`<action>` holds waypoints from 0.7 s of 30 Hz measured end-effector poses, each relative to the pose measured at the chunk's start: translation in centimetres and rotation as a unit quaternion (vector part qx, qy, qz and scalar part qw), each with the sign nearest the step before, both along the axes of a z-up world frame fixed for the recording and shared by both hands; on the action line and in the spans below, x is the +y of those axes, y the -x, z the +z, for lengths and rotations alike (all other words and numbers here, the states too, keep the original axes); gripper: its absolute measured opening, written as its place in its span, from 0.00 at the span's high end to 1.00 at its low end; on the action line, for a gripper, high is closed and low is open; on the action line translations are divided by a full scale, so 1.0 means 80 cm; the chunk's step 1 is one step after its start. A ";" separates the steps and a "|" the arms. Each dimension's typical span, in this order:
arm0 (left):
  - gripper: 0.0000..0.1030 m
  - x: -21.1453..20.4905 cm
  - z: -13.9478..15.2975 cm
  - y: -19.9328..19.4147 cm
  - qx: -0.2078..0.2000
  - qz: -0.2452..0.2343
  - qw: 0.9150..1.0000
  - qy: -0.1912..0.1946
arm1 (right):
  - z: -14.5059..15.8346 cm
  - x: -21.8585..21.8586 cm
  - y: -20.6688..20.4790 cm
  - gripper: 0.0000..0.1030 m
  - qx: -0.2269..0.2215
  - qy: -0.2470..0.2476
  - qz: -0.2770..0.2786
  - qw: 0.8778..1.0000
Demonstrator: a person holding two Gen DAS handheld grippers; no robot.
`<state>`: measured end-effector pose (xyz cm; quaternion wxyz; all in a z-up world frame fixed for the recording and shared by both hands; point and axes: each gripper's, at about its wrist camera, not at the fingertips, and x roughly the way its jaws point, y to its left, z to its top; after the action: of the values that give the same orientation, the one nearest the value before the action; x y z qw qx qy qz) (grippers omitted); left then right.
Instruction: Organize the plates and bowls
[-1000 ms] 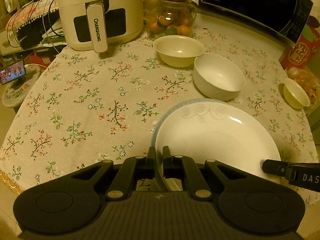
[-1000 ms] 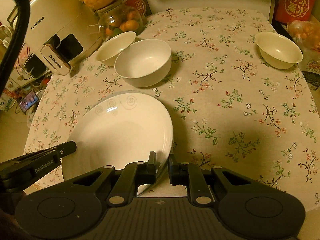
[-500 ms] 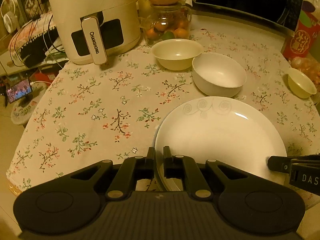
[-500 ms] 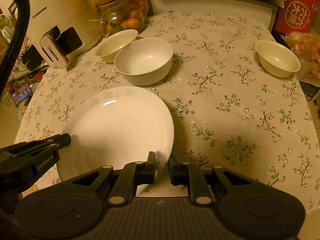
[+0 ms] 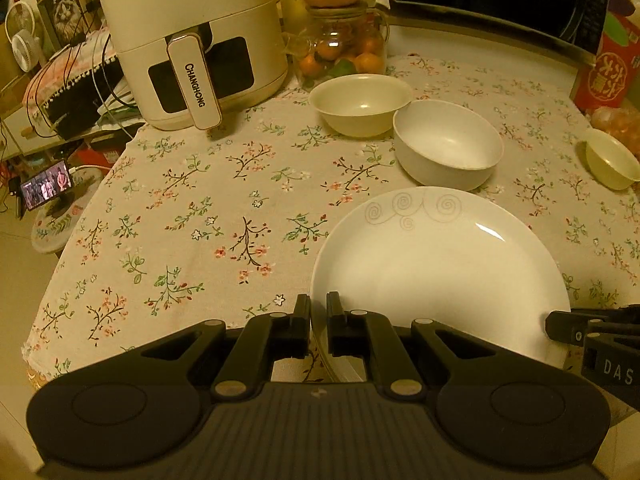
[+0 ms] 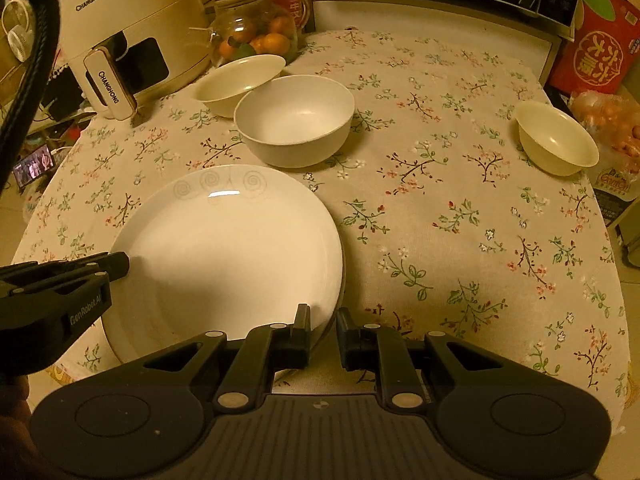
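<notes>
The plate (image 5: 440, 268) is pinched at opposite rims by the left gripper (image 5: 318, 312) and right gripper (image 6: 323, 320); three bowls (image 6: 294, 120) (scattered, unstacked) are left to be gathered.

Ahead of the plate (image 5: 436, 268), your path is blocked by the white bowl (image 5: 448, 144), with the cream bowl (image 5: 360, 104) touching it behind. The air fryer (image 5: 192, 40) and fruit jar (image 5: 340, 48) close the far edge. Open tablecloth (image 5: 180, 216) lies left; right, cloth runs clear to the small bowl (image 6: 556, 140).
</notes>
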<state>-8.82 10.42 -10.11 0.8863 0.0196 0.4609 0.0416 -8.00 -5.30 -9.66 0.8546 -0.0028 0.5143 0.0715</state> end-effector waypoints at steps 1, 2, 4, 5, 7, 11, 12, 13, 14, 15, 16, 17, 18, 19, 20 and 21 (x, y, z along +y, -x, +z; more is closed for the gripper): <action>0.93 0.000 0.000 0.000 0.000 0.000 1.000 0.000 | 0.000 0.000 0.000 0.86 0.000 0.001 0.000 1.000; 0.93 -0.001 0.000 0.000 0.000 0.001 1.000 0.001 | 0.000 0.002 0.000 0.86 0.000 0.002 0.000 1.000; 0.93 0.000 0.000 0.000 0.001 0.002 1.000 0.004 | 0.000 0.003 0.000 0.85 0.001 0.004 0.001 1.000; 0.93 0.000 0.000 0.000 0.002 0.003 1.000 0.006 | 0.000 0.004 0.000 0.85 0.001 0.005 0.002 1.000; 0.93 0.002 0.000 -0.001 0.005 0.004 1.000 0.010 | 0.000 0.005 0.000 0.82 0.002 0.006 0.006 1.000; 0.87 0.007 0.001 -0.003 0.014 0.012 0.999 0.033 | 0.001 0.004 -0.002 0.78 0.008 -0.003 0.010 1.000; 0.86 0.009 0.002 -0.003 0.015 0.015 0.999 0.038 | 0.001 0.002 -0.003 0.78 0.009 -0.008 0.010 1.000; 0.86 0.010 0.002 -0.004 0.016 0.018 0.999 0.041 | 0.003 -0.001 -0.004 0.76 0.010 -0.013 0.008 1.000; 0.86 0.012 0.003 -0.005 0.015 0.021 0.999 0.043 | 0.004 -0.003 -0.005 0.75 0.008 -0.017 0.007 1.000; 0.85 0.014 0.004 -0.005 0.015 0.024 0.999 0.045 | 0.006 -0.004 -0.005 0.72 0.006 -0.019 0.006 1.000; 0.83 0.015 0.005 -0.006 0.014 0.028 0.998 0.047 | 0.007 -0.005 -0.005 0.71 0.004 -0.020 0.005 1.000; 0.83 0.017 0.006 -0.007 0.014 0.030 0.998 0.050 | 0.007 -0.006 -0.006 0.71 0.003 -0.021 0.002 1.000; 0.82 0.018 0.007 -0.007 0.014 0.033 0.998 0.054 | 0.008 -0.007 -0.006 0.71 0.003 -0.023 0.001 1.000; 0.81 0.020 0.008 -0.008 0.014 0.036 0.998 0.057 | 0.009 -0.008 -0.007 0.70 0.003 -0.025 0.000 1.000; 0.81 0.021 0.009 -0.008 0.013 0.038 0.997 0.060 | 0.009 -0.009 -0.007 0.70 0.003 -0.027 -0.001 1.000; 0.80 0.022 0.011 -0.009 0.012 0.041 0.997 0.061 | 0.010 -0.010 -0.008 0.69 0.002 -0.028 -0.002 1.000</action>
<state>-8.13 12.20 -9.25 0.8779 -0.0531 0.4733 0.0495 -7.39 -6.11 -8.86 0.8534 0.0228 0.5139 0.0842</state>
